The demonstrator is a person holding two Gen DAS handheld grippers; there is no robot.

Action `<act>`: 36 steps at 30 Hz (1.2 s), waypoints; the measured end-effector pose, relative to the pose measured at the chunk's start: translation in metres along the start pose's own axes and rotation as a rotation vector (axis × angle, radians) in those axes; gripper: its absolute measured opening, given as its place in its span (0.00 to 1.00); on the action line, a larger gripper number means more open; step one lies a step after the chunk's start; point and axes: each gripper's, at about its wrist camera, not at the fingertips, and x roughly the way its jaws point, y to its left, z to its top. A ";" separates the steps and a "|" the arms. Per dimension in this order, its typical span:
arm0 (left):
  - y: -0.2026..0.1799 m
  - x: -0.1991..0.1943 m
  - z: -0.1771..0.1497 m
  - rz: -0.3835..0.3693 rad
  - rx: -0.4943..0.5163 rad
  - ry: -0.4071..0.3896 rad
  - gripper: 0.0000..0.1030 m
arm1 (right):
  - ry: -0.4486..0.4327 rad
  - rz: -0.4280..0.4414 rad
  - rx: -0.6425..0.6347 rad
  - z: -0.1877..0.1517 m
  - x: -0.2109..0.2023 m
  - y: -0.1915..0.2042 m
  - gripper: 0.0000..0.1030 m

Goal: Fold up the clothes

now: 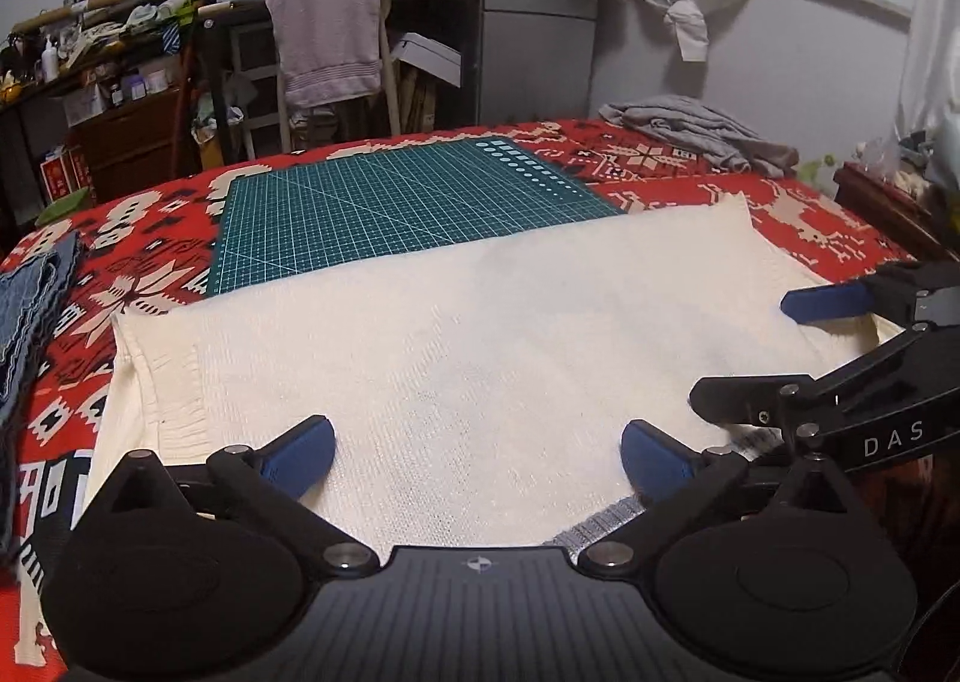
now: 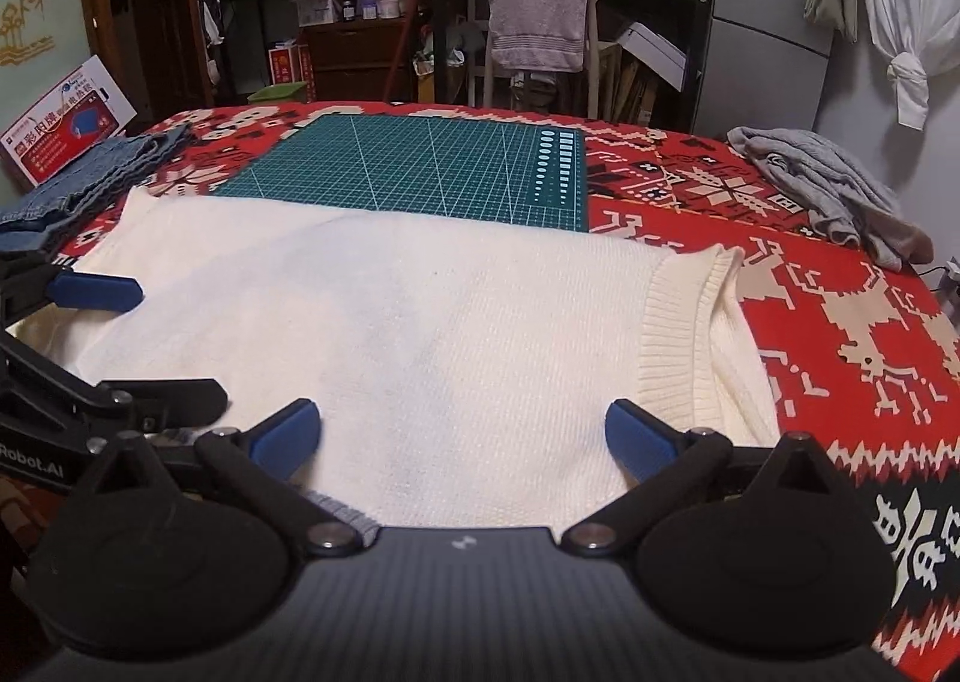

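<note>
Cream knit sweater [image 1: 468,358] lies flat on a red patterned blanket [image 1: 798,220], its far edge overlapping a green cutting mat [image 1: 384,208]. Its long axis runs left to right across the near part of the table, with ribbed bands showing at both ends. Left gripper [image 1: 477,451] and right gripper [image 2: 462,433] both stand at the near edge of the sweater, side by side, each with its blue fingers spread wide apart and nothing between them. The sweater extends away from both tools toward the far side, so a fold would probably carry the near edge away from the person, or bring one end across. Each gripper sits nearer its own end. Folded denim [image 2: 90,178] lies at the far left and a crumpled grey garment [image 2: 834,190] at the far right, both well apart from the sweater.
</note>
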 end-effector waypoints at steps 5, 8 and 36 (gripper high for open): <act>-0.002 -0.003 -0.004 0.009 0.003 -0.017 1.00 | -0.027 0.002 -0.003 -0.003 -0.002 0.002 1.00; -0.005 -0.003 -0.003 0.013 0.005 -0.020 1.00 | -0.030 0.000 -0.002 -0.003 -0.003 0.003 1.00; 0.009 -0.003 0.043 -0.014 -0.043 0.127 0.85 | 0.048 -0.045 0.058 0.039 -0.020 0.000 0.99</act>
